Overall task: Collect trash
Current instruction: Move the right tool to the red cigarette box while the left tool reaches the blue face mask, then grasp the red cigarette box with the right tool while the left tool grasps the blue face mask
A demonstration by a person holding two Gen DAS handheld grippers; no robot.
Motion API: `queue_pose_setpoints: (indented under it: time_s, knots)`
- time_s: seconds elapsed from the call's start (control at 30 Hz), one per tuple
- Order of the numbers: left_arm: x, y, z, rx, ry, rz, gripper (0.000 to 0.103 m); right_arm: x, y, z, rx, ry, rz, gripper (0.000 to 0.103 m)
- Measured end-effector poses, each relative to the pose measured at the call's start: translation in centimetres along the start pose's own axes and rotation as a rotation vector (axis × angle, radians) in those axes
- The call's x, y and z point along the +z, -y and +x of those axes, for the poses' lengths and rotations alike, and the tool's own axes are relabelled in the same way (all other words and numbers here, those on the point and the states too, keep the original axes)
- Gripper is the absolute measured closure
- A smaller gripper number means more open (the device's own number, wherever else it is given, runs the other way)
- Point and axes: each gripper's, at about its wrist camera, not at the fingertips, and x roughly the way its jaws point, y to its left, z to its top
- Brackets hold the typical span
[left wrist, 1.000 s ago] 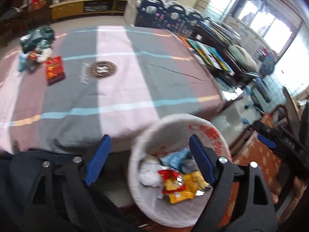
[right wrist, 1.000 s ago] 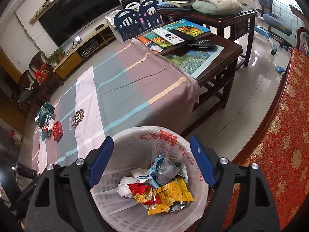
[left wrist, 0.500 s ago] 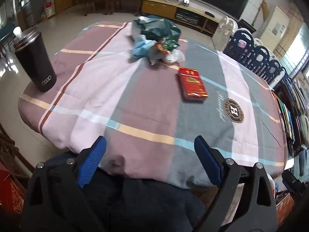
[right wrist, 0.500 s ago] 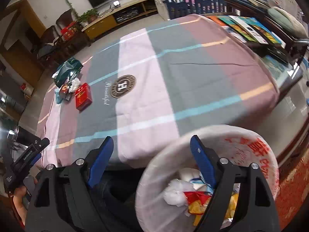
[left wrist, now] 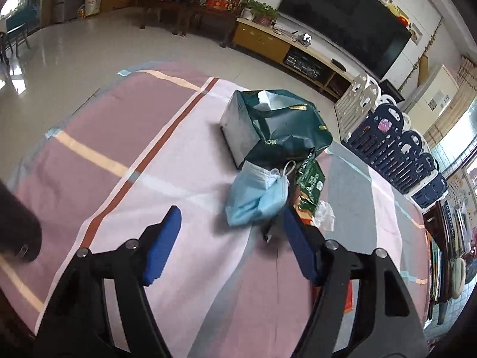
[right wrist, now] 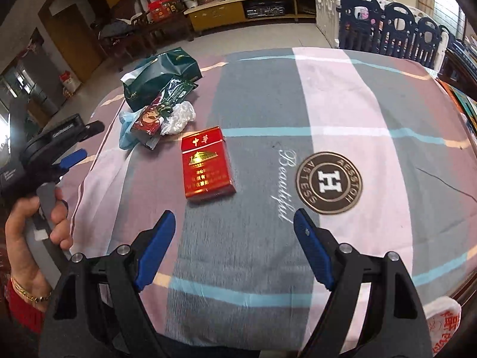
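Note:
A pile of trash lies on the striped tablecloth: a crumpled light-blue face mask, a green snack wrapper, white crumpled plastic and a dark green torn pack. My left gripper hovers just short of the mask. Its jaws are closing, and only the mask's near edge lies between the tips, unpressed. In the right wrist view a red cigarette pack lies flat just ahead of my right gripper, which is open and empty. The left gripper and its hand show at the left, beside the pile.
A white bin with red lettering peeks in at the lower right, off the table's edge. A dark cup stands at the left edge. Blue and white plastic chairs line the far side. A round H logo marks the cloth.
Both grippers swung away from the bin and over the table. The left now faces the trash pile up close with narrower jaws; the right now faces the red pack.

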Motion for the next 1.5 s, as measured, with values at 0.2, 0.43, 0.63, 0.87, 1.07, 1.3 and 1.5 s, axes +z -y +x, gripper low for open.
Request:
queue_pose_setpoints:
  time_s: [0.2, 0.43, 0.63, 0.87, 1.07, 1.3, 1.5]
  knots:
    - [2.1, 0.9, 5.9, -0.051, -0.084, 0.017, 0.026, 3.1, -2.6, 6.2, -0.025, -0.018, -0.084, 0.023]
    - [0.6, 2.7, 6.3, -0.055, -0.096, 0.125, 0.087, 3.5, -4.7, 10.6, -0.111, -0.053, -0.184, 0.046]
    - [-1.5, 3.3, 0.2, 0.013, 0.037, 0.123, 0.091, 1.4, -3.7, 7.6, -0.112, -0.030, -0.183, 0.047]
    - [-5.8, 6.2, -11.2, 0.048, 0.176, 0.171, 0.091, -2.3, -0.1, -1.0, -0.071, 0.019, -0.117, 0.047]
    - [-10.2, 9.2, -18.9, -0.025, 0.200, 0.222, 0.091, -6.1, 4.4, -10.6, -0.099, 0.125, -0.052, 0.047]
    - [-14.5, 13.3, -25.4, -0.129, 0.212, 0.317, 0.091, -11.1, 10.3, -19.3, -0.162, 0.215, 0.042, 0.047]
    - [-19.4, 17.3, -29.6, -0.196, 0.220, 0.418, 0.091, -13.8, 13.3, -25.6, -0.213, 0.295, 0.092, 0.047]
